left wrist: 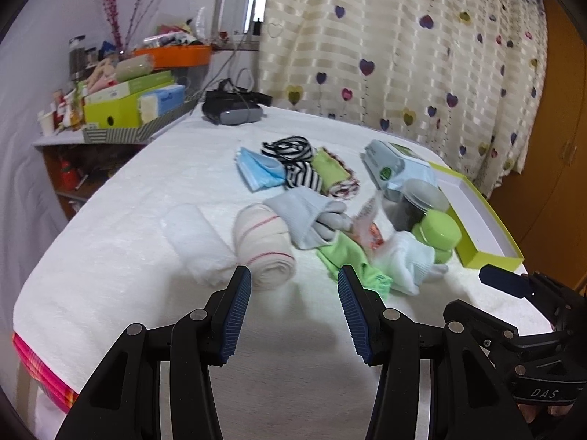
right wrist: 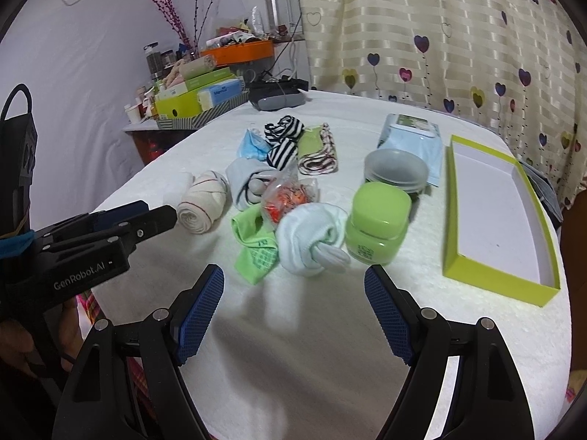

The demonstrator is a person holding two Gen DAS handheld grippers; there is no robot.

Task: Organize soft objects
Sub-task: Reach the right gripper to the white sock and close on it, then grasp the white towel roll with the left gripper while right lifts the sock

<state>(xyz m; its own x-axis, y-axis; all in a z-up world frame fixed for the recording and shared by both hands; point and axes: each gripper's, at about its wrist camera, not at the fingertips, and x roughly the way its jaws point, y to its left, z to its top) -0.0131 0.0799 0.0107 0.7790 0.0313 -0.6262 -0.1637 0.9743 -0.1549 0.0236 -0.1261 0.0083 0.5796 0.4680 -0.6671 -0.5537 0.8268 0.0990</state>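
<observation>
White cloth is covering the table, and a curtain with little hearts is hanging behind it. Some things are hard to see. The clear bag with something orange inside is looking blurry, and what it is holding cannot be made out. The gray bowls are hiding part of the pale blue pack behind them. The far end of the green box is running up close to the curtain, and its white inside is lying bare.

Soft things are lying in a bunch in the middle of the table. The rolled bandage with red lines is sitting next to a white rolled cloth. The white sock ball is touching the green sock and sitting just beside the green jar. Farther back, the blue mask, the striped socks and a green rolled cloth are lying side by side.

The left gripper is hanging with its fingers wide apart and nothing between them. The right gripper is hanging spread apart too, holding nothing.
</observation>
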